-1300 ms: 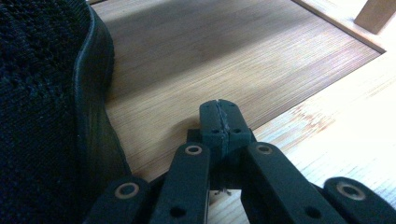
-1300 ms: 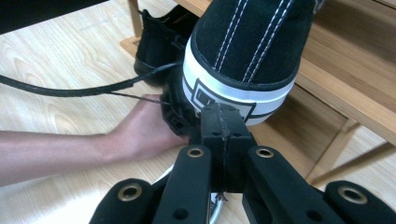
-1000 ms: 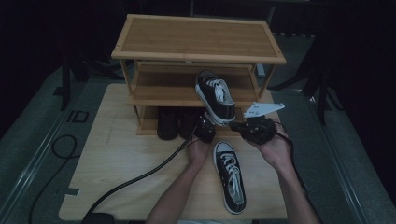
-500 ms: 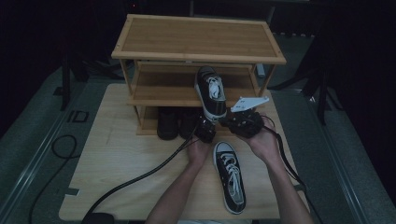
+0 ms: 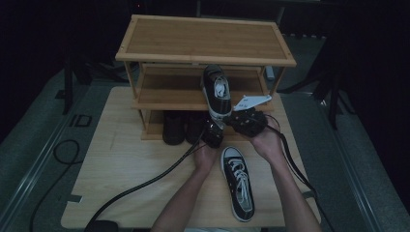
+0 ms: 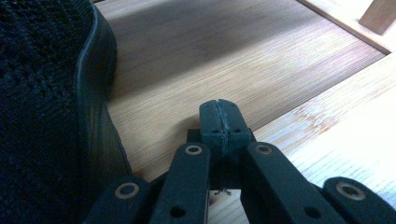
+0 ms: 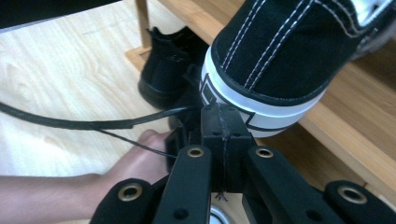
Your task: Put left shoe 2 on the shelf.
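Jaws of your left gripper [image 5: 212,133] sit pressed together beside the dark shoes [image 5: 173,128] under the rack [image 5: 205,38]. Your right gripper [image 5: 247,121], likewise closed and empty, nudges the sneaker's [image 5: 216,92] heel on the middle shelf; push squarely so it slides in straight.

dim overhead picture, bright and sharp close-ups from the two tools

the high view is underexposed: the room beyond the table [image 5: 121,159] falls to near black, the rack [image 5: 203,41] top takes the most light, and the dark shoes [image 5: 181,128] under it merge into shadow with no detail. the left gripper view is well lit, with white glare on the wood at the lower right and the shoe [image 6: 42,93] at the left soft and close. the right gripper view is bright, the pale wood at the upper left almost washed out, the sneaker [image 7: 289,51] crisp enough to show stitching.
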Motion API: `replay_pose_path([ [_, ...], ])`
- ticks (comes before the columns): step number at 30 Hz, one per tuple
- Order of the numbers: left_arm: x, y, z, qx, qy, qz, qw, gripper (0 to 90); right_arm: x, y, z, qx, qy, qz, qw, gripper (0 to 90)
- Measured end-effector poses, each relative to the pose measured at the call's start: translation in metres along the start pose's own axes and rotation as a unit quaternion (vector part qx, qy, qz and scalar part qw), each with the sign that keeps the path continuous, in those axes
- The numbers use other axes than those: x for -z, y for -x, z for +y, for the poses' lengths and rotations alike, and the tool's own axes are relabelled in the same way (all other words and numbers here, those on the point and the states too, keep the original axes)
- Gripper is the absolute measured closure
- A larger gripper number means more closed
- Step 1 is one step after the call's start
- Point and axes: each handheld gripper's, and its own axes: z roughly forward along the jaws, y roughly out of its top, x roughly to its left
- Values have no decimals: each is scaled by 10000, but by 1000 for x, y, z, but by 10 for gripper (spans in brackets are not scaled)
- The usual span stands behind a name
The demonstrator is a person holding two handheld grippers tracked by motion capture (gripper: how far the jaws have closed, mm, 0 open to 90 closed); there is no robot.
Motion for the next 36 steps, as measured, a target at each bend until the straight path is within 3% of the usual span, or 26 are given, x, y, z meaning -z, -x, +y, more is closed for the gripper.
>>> replay_pose_path([
  [6, 0, 0, 0, -8, -1, 15, 10000, 900, -4, 8, 0, -19, -37, -233, 9997, 900],
  [8, 0, 1, 0, -16, 3, 18, 10000, 900, -5, 11, 1, -67, -23, -163, 9998, 900],
  [13, 0, 1, 0, -12, 2, 19, 10000, 900, -6, 12, 2, 19, -68, -294, 9995, 900],
  [14, 1, 0, 0, -94, -70, 32, 9999, 900, -6, 14, 1, 6, -71, -324, 9994, 900],
  [17, 0, 1, 0, -26, -9, 40, 10000, 900, -4, 20, -2, -79, -52, -378, 9992, 900],
  [22, 0, 0, 1, -83, -104, 96, 9999, 900, -9, 20, 1, -92, -19, -336, 9994, 900],
  [23, -1, 2, 1, 4, -32, 87, 10000, 900, -11, 19, 2, -85, -9, -308, 9995, 900],
  [28, -1, 1, 1, 6, -35, 84, 10000, 900, -22, 14, 12, -13, 40, -126, 9999, 900],
  [33, -1, 1, 1, 20, -29, 77, 10000, 900, -32, 11, 20, 38, -16, -205, 9998, 900],
  [36, -1, 1, 1, -24, -67, 79, 9999, 900, -35, 14, 20, -85, 35, -203, 9998, 900],
])
